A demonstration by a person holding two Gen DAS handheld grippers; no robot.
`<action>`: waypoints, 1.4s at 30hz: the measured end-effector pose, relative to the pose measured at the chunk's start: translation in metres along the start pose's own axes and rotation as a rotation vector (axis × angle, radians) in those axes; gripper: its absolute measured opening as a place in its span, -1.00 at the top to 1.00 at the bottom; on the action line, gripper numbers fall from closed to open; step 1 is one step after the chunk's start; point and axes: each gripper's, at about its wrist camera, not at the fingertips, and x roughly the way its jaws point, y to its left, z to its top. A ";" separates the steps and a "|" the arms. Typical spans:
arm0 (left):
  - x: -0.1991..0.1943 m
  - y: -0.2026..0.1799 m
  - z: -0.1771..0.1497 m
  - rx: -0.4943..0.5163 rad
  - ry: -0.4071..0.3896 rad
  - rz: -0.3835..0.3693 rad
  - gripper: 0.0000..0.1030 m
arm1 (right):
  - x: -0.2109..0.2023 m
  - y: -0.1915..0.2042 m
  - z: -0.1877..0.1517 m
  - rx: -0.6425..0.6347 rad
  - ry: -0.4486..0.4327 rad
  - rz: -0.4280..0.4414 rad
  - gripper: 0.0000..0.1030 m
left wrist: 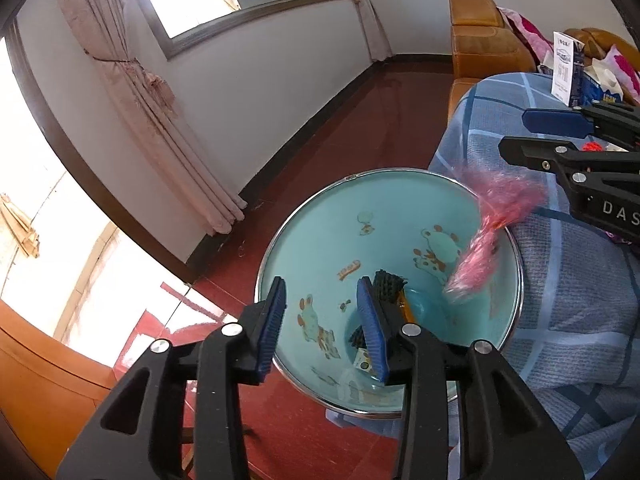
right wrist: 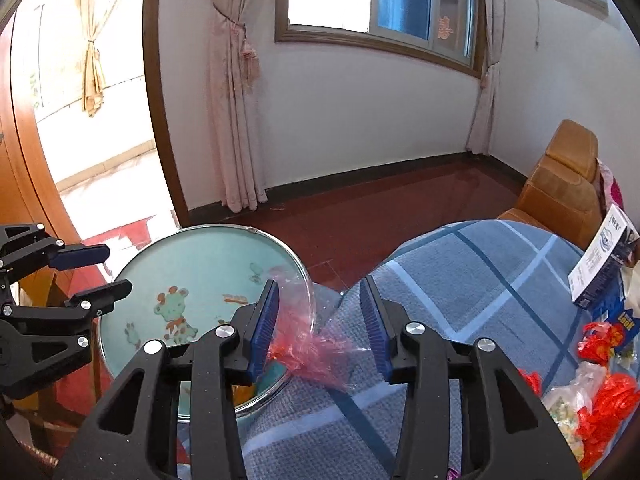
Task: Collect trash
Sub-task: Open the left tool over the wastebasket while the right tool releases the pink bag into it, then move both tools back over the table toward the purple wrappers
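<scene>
A teal bin [left wrist: 320, 248] with cartoon prints and a metal rim stands on the red floor beside a table with a blue checked cloth [left wrist: 560, 300]. A pink crinkly plastic wrapper [left wrist: 492, 232] hangs blurred in the air over the bin's right rim, touching neither gripper; it also shows in the right wrist view [right wrist: 308, 344]. My right gripper [right wrist: 320, 328] is open above the bin's edge, with the wrapper just below its fingers. My left gripper [left wrist: 324, 328] is open and empty above the bin. Dark scraps, a blue piece and a small paper lie at the bin's bottom [left wrist: 384, 312].
More trash lies on the cloth at the right: red wrappers [right wrist: 608, 396], a clear bag [right wrist: 568, 404] and a white-and-blue carton [right wrist: 604, 264]. An orange sofa [right wrist: 560, 184] stands behind the table. A curtain [right wrist: 232, 120], wall and wooden door [right wrist: 24, 168] lie beyond the bin.
</scene>
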 end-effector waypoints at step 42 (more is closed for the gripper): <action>-0.071 -0.210 0.019 0.275 -0.130 -0.321 -0.24 | -0.231 -0.178 -0.207 0.403 -0.015 -0.476 -0.35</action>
